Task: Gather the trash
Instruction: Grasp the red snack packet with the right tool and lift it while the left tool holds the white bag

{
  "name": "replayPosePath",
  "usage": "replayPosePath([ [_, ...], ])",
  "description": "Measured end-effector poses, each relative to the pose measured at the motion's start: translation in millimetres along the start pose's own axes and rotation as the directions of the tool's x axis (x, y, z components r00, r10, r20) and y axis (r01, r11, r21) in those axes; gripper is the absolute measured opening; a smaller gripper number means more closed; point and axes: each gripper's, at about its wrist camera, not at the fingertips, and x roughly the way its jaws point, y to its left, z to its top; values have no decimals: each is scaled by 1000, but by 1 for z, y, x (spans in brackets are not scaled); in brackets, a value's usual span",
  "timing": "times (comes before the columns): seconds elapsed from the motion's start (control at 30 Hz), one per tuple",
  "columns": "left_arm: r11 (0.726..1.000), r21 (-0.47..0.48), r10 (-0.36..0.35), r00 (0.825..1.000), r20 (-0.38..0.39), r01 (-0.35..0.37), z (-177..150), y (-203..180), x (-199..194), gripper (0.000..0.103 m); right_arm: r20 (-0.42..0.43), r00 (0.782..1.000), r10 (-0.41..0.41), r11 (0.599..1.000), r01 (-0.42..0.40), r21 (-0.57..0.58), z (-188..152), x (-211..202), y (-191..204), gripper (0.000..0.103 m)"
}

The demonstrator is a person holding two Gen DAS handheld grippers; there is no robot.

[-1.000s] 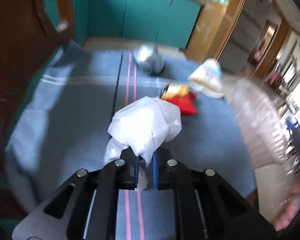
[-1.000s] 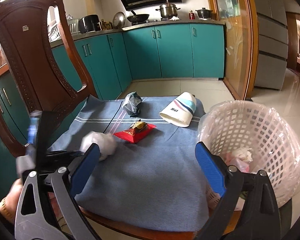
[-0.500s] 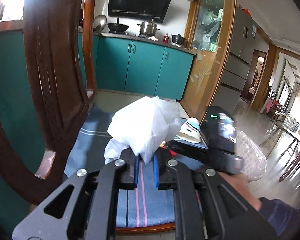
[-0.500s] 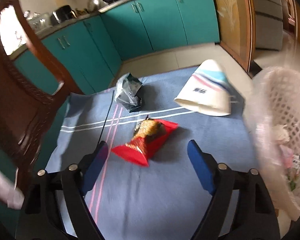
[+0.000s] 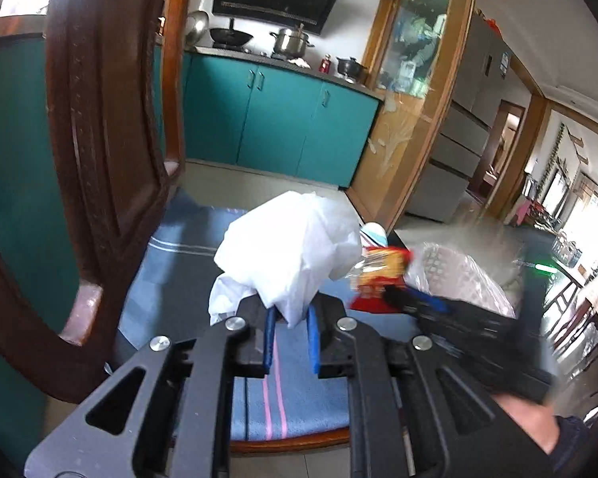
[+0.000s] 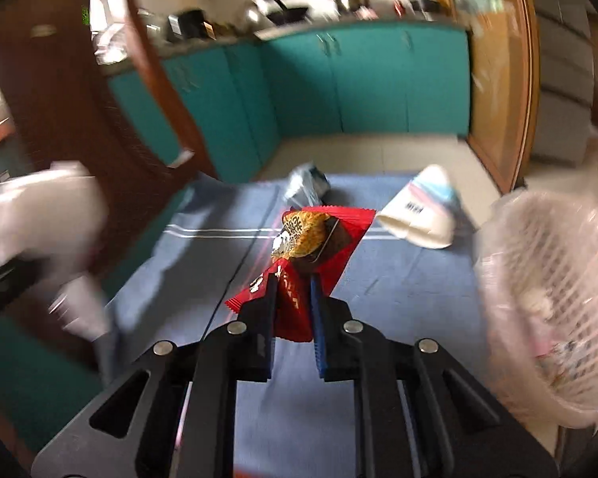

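Our left gripper (image 5: 291, 330) pinches a crumpled white bag (image 5: 289, 253), lifted over the blue cloth (image 5: 171, 279). Our right gripper (image 6: 293, 318) has just squeezed closed on the red snack wrapper (image 6: 319, 247). The white basket (image 6: 546, 302) sits at the cloth's right edge.

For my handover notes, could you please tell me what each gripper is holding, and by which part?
The left gripper pinches the white crumpled bag by its lower end. The right gripper grips the red snack wrapper by its near edge.
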Motion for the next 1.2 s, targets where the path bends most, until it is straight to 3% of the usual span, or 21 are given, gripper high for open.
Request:
replayPosePath([
  [0.23,999,36,-25,999,-29,26,-10,-22,3,14,85,996,-9,1000,10,-16,-17,-59,-13,16],
  [0.43,997,72,6,998,-69,-1,-21,-34,18,15,67,997,-31,999,32,-15,-20,-53,-30,16],
  [1.03,994,106,30,995,-96,-20,-25,-42,30,15,59,998,-5,1000,7,-25,-26,-59,-28,16],
  [1.2,995,101,28,995,-95,-18,-25,-39,29,16,192,976,-97,994,87,60,-10,-85,-59,16],
])
